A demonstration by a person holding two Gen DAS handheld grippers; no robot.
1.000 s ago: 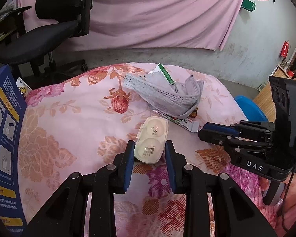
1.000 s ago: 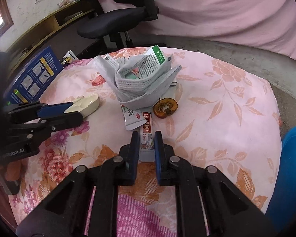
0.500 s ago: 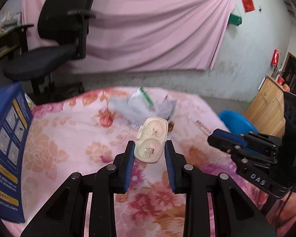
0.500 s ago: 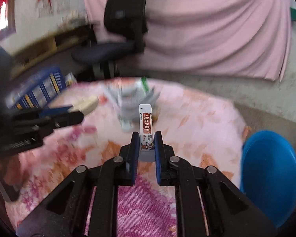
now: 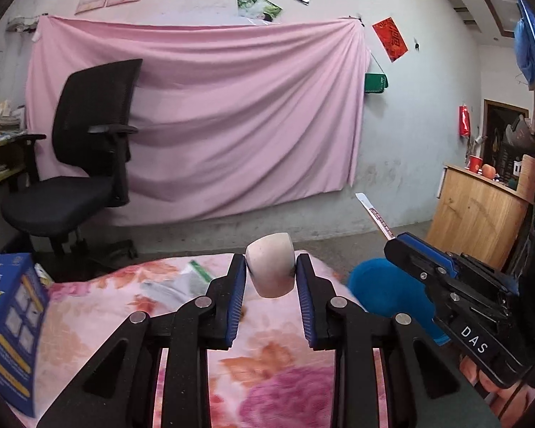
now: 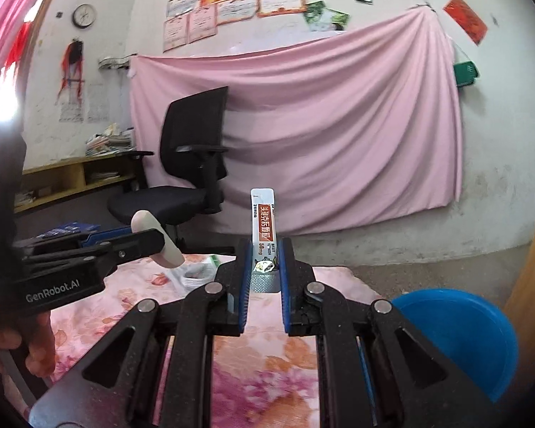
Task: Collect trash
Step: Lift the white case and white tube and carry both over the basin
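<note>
The blue round plastic bin [image 6: 456, 339] is partly hidden behind the right tongs [image 6: 264, 267]. The blue cardboard box [image 5: 7, 328] is cut off by the left edge. The grey and green trash pile [image 5: 182, 281] on the flowery pink desk [image 5: 267, 367] is too blurry to tell.

A bin [image 6: 456, 335] stands right of the table [image 6: 264, 367], a chair [image 6: 192, 178] behind.

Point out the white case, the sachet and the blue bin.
white case [image 5: 269, 270], left wrist view, its rounded front face.
sachet [image 6: 263, 218], right wrist view, the printed upper half.
blue bin [image 6: 456, 335], right wrist view, its inner wall.
</note>
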